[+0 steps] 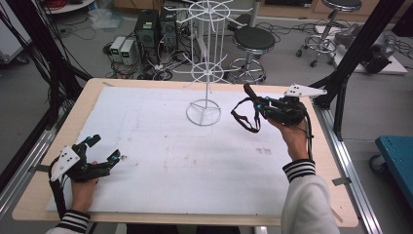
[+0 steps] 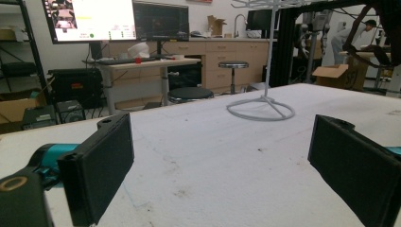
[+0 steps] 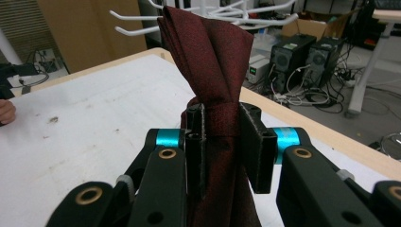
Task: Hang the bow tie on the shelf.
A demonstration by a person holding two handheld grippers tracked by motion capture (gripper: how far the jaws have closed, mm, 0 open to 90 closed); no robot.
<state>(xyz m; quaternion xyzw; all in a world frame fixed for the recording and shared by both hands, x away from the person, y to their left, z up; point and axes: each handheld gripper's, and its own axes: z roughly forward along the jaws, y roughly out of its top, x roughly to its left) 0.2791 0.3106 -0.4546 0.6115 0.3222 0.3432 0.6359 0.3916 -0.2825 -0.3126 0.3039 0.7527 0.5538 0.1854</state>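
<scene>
Pinching a dark red tie [image 3: 208,52], the right gripper's [image 1: 263,108] jaws hover above the white-covered table [image 1: 160,161].

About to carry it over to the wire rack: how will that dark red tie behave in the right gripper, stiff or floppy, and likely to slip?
Probably floppy: the dark red tie bunches into folds between the right gripper jaws, and its loop droops. It looks light. Slipping seems unlikely while the jaws pinch the bunched cloth.
</scene>
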